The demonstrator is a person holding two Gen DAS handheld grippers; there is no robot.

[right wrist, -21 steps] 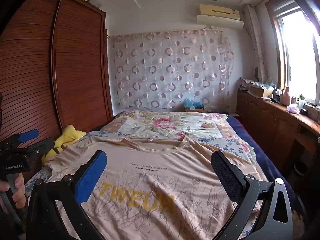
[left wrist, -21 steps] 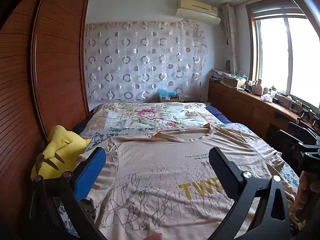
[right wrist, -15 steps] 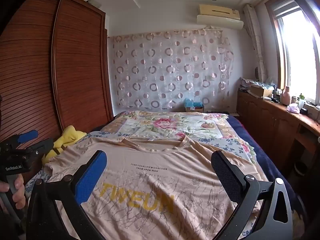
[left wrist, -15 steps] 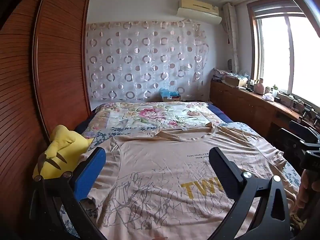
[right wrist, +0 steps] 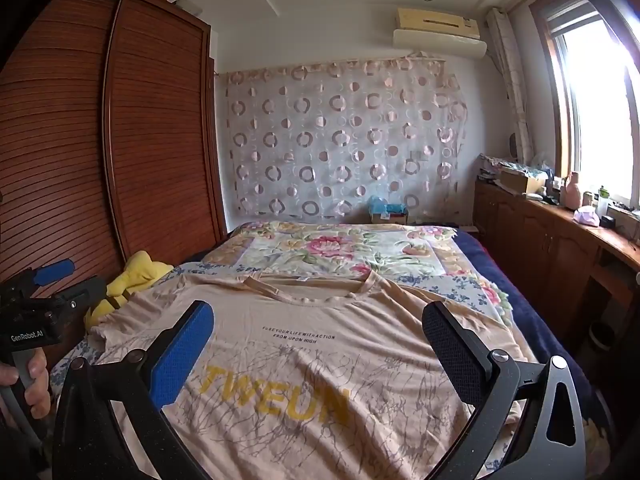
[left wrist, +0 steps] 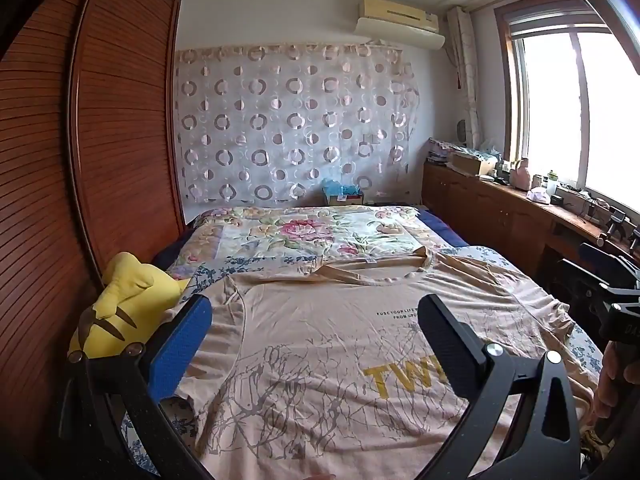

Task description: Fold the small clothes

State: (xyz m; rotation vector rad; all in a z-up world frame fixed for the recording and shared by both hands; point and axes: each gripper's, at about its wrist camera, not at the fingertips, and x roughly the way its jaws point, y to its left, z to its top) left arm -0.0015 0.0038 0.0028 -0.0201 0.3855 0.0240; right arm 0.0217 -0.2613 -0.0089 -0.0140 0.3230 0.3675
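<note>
A beige T-shirt (left wrist: 320, 344) with yellow "TWEUN" lettering lies spread flat, front up, on the bed, collar toward the far end; it also shows in the right wrist view (right wrist: 320, 344). My left gripper (left wrist: 316, 320) is open and empty, held above the shirt's left half. My right gripper (right wrist: 318, 324) is open and empty above the shirt's middle. Each gripper shows at the edge of the other's view, the left one (right wrist: 40, 304) and the right one (left wrist: 612, 296), both hand-held.
A yellow plush toy (left wrist: 128, 304) lies at the bed's left edge against a wooden wardrobe (left wrist: 100, 140). A floral quilt (left wrist: 304, 232) covers the far half of the bed. A cluttered wooden cabinet (left wrist: 520, 216) runs along the right under the window.
Both grippers stay open; the left wrist view has tipped up and shifted slightly. The shirt has not moved.
</note>
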